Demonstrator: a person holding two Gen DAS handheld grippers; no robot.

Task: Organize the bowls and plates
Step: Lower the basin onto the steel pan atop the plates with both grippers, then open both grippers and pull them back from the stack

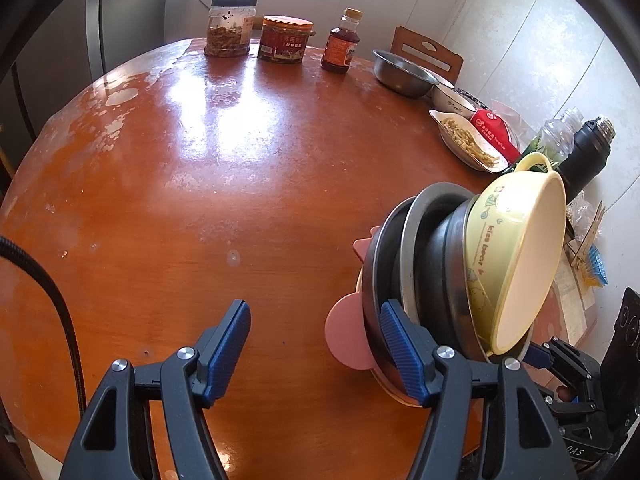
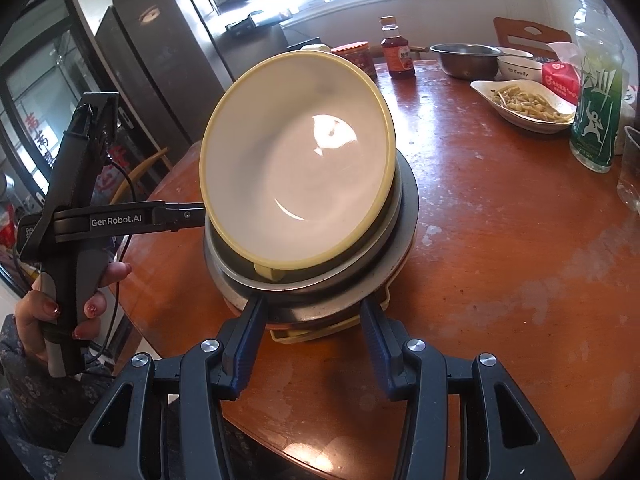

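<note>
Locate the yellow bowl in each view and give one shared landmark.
Left wrist: yellow bowl at lower right, tilted on the stacked metal dishes.
Right wrist: centre, yellow bowl facing the camera, tilted atop the stack.
Shared landmark: red-labelled sauce bottle on the table's far side.

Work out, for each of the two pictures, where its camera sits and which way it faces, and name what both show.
Left wrist view: sits on the left gripper, looking down across the round table towards the jars; own fingers show, with the right gripper at the edge.
Right wrist view: sits on the right gripper, facing the tilted yellow bowl atop stacked dishes; a hand holding the left gripper shows.
Shared: yellow bowl, dish stack, steel bowl, sauce bottle.
</note>
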